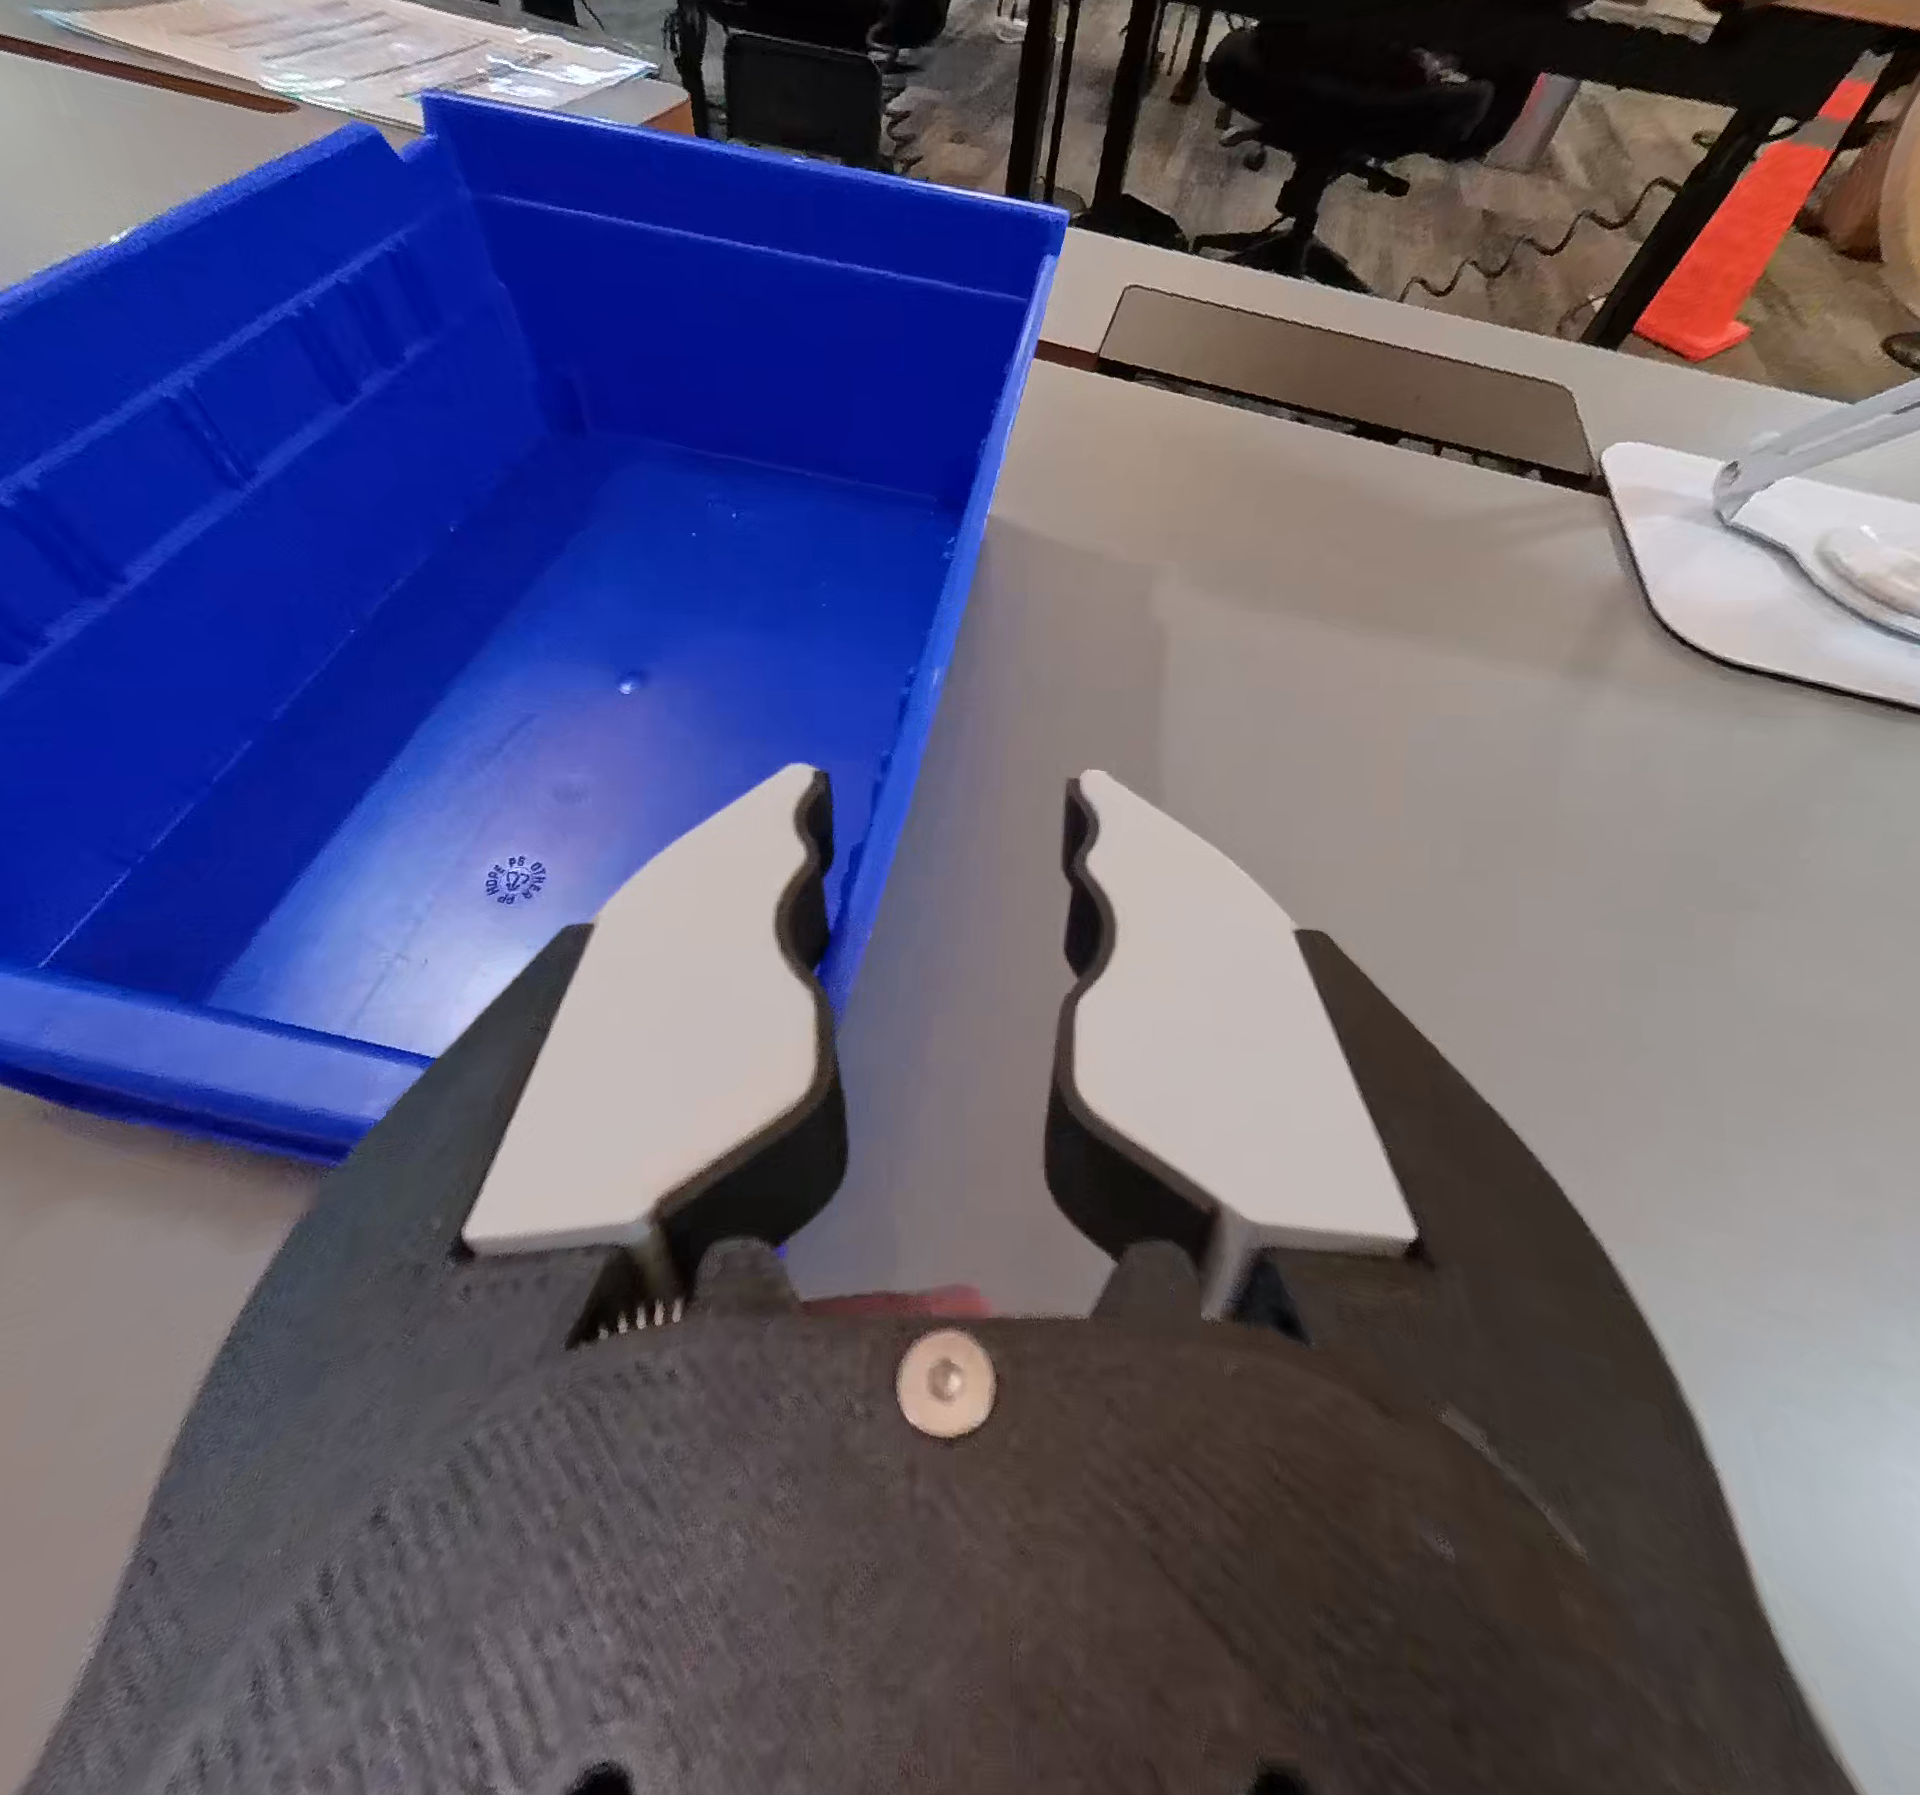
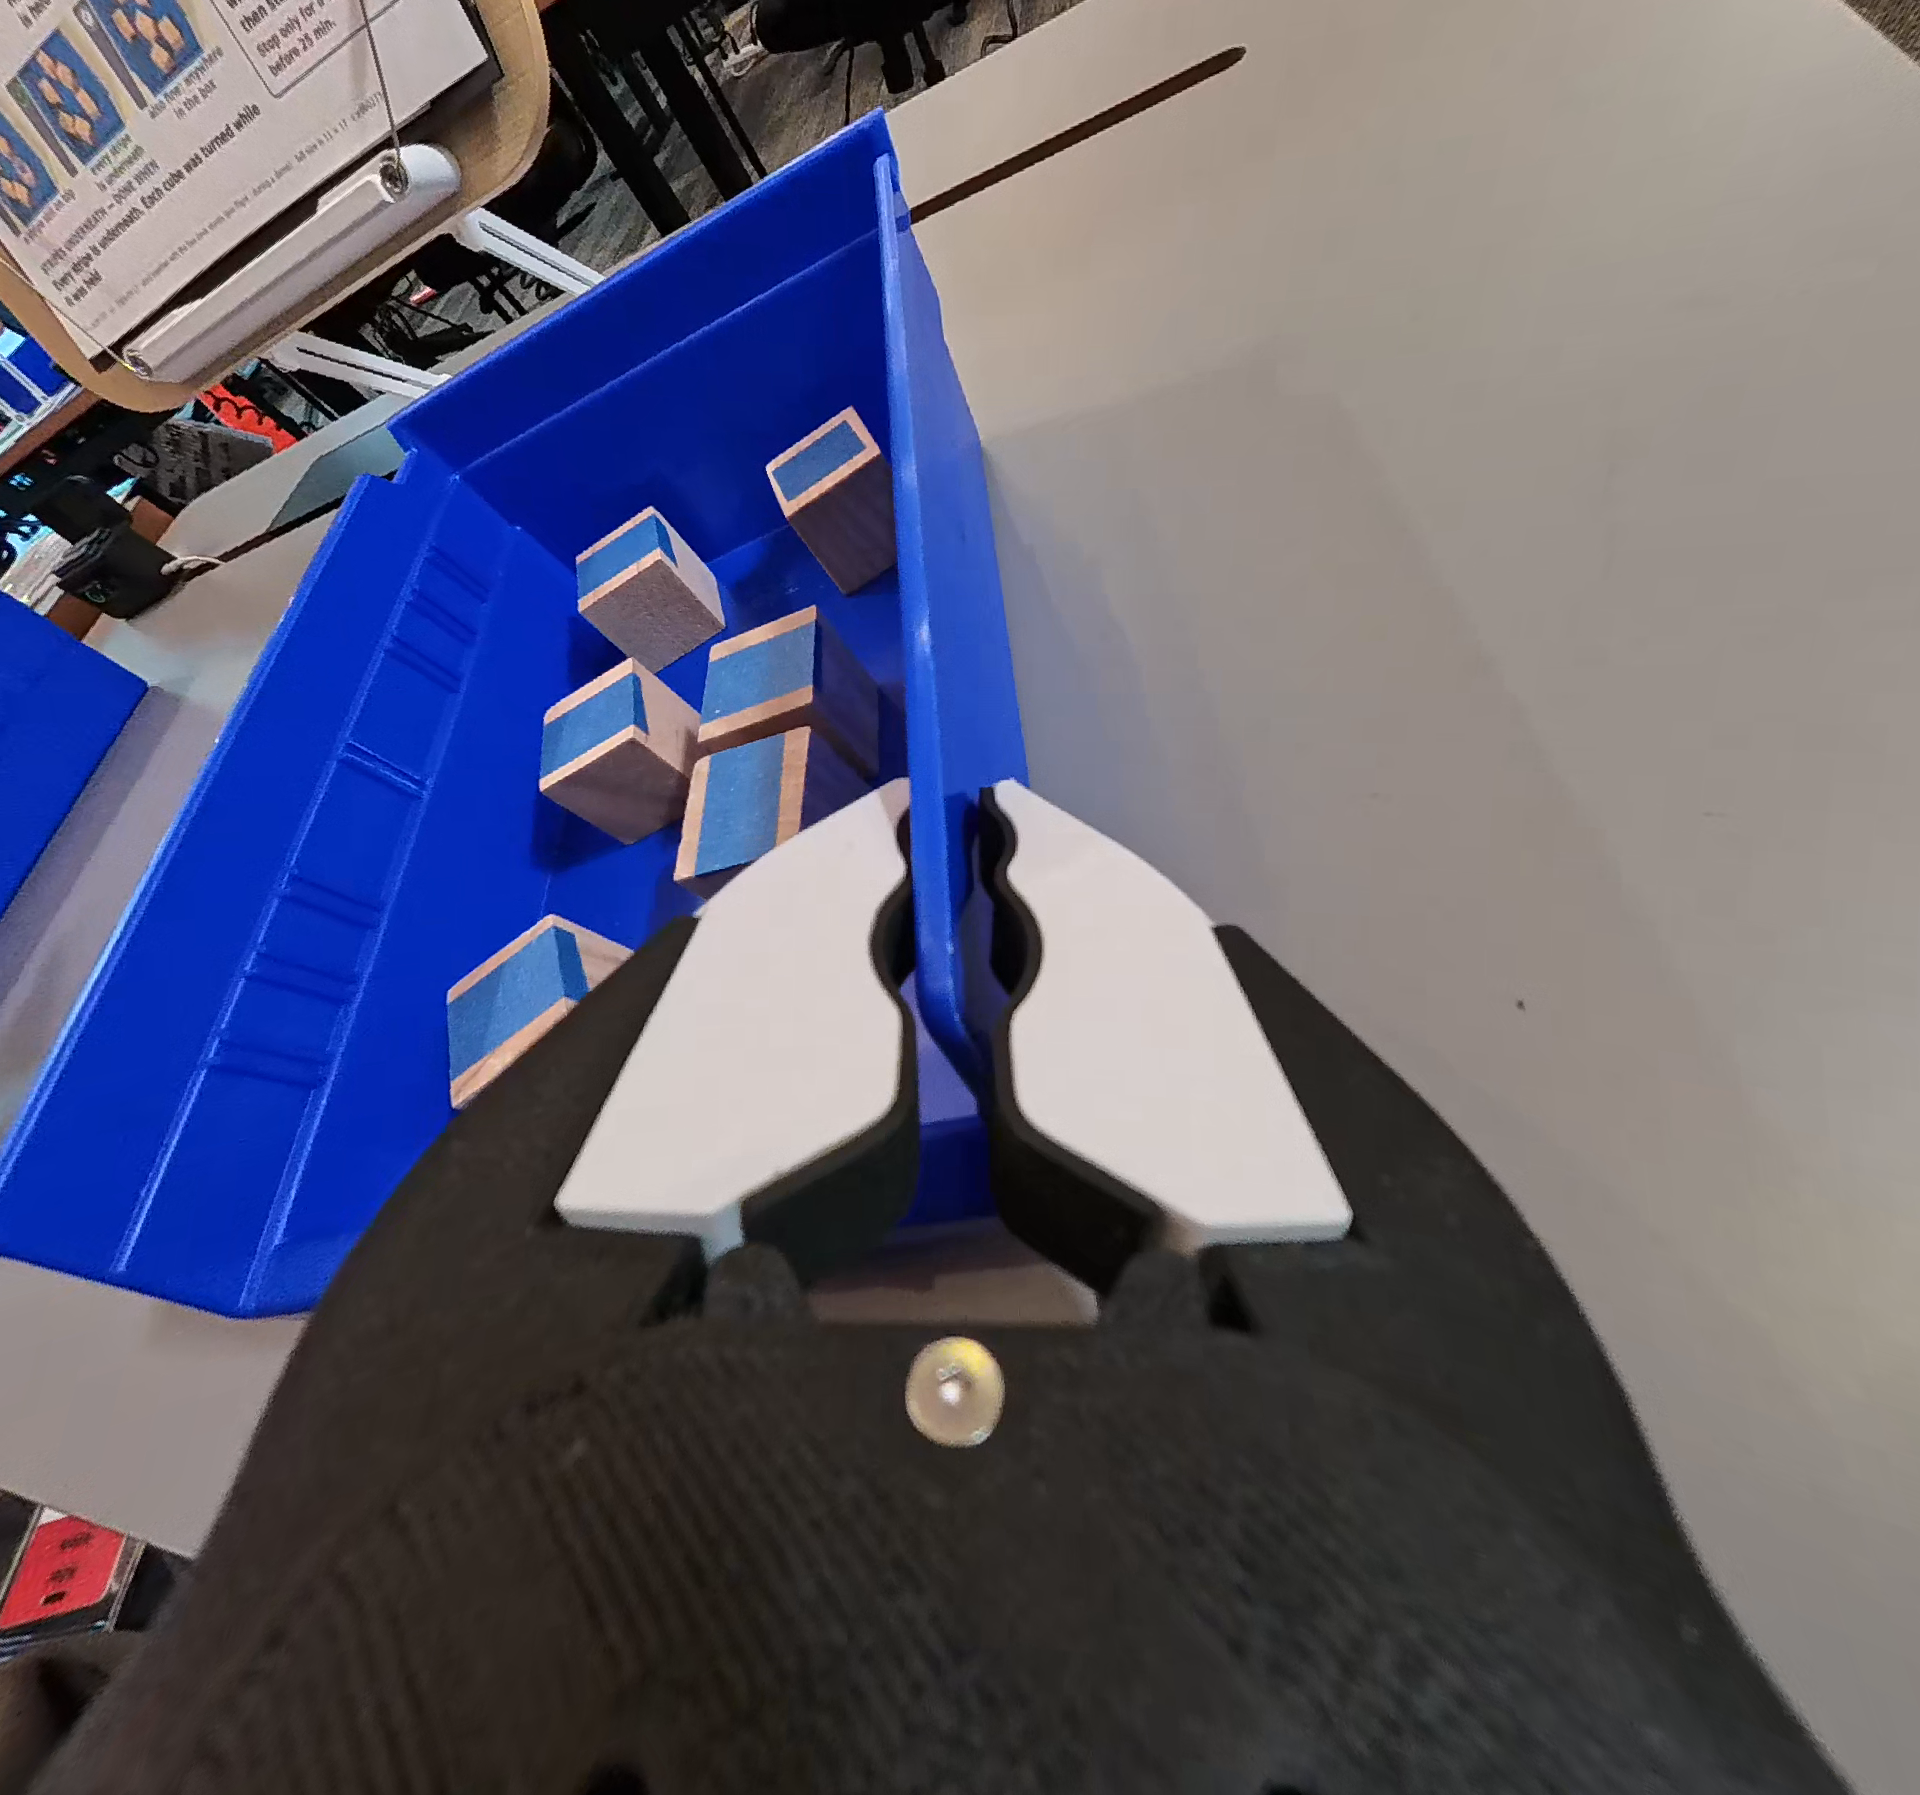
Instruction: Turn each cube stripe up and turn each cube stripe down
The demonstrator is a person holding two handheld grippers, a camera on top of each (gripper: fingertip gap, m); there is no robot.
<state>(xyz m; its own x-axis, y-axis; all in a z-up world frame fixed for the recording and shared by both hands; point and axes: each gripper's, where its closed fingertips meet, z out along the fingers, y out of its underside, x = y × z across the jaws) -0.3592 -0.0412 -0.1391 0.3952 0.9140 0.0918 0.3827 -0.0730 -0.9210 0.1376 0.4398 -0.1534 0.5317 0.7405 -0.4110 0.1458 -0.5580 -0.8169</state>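
Observation:
In the right wrist view a blue bin point(image 2: 312, 862) holds several wooden cubes, each with a blue stripe facing up, such as one at the back right point(image 2: 831, 498), one in the middle point(image 2: 764, 675) and one near the front point(image 2: 514, 997). My right gripper point(image 2: 945, 795) is shut on the bin's right wall point(image 2: 940, 602), one finger inside and one outside. In the left wrist view a second blue bin point(image 1: 260, 415) is empty. My left gripper point(image 1: 948, 795) is open and empty, with its left finger point(image 1: 707, 997) over that bin's front right corner.
An instruction sheet on a stand point(image 2: 239, 83) hangs behind the cube bin. The other bin's corner point(image 2: 52, 706) shows at the left. In the left wrist view a white stand base point(image 1: 1766, 571), a table cutout point(image 1: 1340, 374) and papers point(image 1: 343, 41) lie on the grey table point(image 1: 1351, 810).

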